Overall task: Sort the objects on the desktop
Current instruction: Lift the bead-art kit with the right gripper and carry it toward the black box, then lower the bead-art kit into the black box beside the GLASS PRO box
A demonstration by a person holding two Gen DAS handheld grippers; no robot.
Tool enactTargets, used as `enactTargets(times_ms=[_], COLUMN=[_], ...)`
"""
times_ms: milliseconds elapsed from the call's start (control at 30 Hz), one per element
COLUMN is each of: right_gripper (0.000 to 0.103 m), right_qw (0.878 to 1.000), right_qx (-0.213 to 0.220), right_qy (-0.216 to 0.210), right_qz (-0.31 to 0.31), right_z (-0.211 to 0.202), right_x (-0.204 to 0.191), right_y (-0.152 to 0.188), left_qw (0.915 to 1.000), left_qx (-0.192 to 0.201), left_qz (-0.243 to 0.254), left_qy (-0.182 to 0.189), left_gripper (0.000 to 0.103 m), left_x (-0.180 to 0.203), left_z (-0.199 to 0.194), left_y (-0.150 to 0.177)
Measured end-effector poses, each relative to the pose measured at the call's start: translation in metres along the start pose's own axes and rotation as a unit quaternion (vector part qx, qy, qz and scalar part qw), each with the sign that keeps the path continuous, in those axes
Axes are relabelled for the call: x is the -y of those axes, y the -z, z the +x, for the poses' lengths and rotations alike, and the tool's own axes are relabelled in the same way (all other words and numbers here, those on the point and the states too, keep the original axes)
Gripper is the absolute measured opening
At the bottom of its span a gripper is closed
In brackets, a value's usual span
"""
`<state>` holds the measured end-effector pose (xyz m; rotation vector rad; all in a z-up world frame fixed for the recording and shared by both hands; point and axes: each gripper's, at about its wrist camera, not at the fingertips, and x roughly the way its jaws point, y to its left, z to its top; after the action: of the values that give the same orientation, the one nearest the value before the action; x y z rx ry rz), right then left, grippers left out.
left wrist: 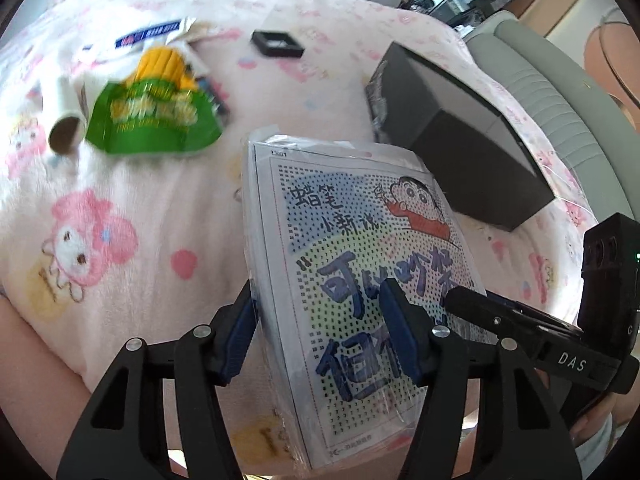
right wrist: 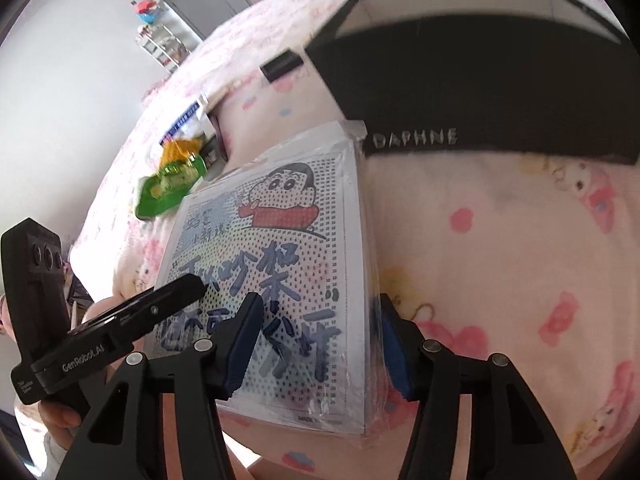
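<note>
Two grippers clamp one plastic-wrapped cartoon pad (left wrist: pixel 360 280) over the pink blanket (left wrist: pixel 120 200).

Left gripper (left wrist: pixel 320 332) pinches its left edge, pads on either face; right gripper (right wrist: pixel 316 344) pinches the right edge likewise. Tilted, the pad sits just before the black box (right wrist: pixel 480 92). Its lower corners are cut off by the fingers; a green packet (left wrist: pixel 152 116) is blurred.

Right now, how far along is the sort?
Early. Done: nothing visibly in the black box; its visible interior looks empty. In hand: left gripper and right gripper both clamp the plastic-wrapped cartoon packet, one on each side edge, beside the box. Left: green snack bag, cardboard roll, small black tray and blue-labelled packet lie loose on the pink blanket.
</note>
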<state>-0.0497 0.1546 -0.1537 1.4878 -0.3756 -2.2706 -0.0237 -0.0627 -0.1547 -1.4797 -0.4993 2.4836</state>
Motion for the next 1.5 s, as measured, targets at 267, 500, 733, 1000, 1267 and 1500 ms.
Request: enactTargets(times_ms=[267,500,733,1000,1267,1500], right_gripper=[0.053,0.053,0.053,0.053,0.053,0.053], right_qw=[0.999,0.997,0.994,0.992,0.99,0.989], right_qx=[0.045,0.077,0.107,0.119,0.124,0.13], right_qy=[-0.007,0.011,0.03,0.043,0.058,0.066], right_qz=[0.001,0.001,0.004,0.016,0.025,0.033], right_z=[-0.046,-0.084,-0.107,-0.115,-0.121,-0.118], right_x=[0.001,0.02,0.035,0.051,0.074,0.092], right_y=[-0.012,-0.041,-0.072,-0.097,-0.117,-0.148], left_qw=[0.999,0.9952,0.9914,0.9872,0.9847,0.9836], left_qx=[0.01,0.032,0.048,0.047,0.041,0.043], left_qz=[0.024,0.078,0.104,0.138,0.154,0.161], left_qy=[0.036,0.049,0.064,0.064,0.07,0.07], left_gripper=[0.062,0.061,0.061,0.061,0.061,0.061], left_x=[0.027,0.08,0.115,0.146,0.17,0.186], left_z=[-0.024,-0.021,-0.014,0.001,0.027,0.05], left_y=[-0.025,-0.065,-0.098,-0.128,-0.157,-0.19])
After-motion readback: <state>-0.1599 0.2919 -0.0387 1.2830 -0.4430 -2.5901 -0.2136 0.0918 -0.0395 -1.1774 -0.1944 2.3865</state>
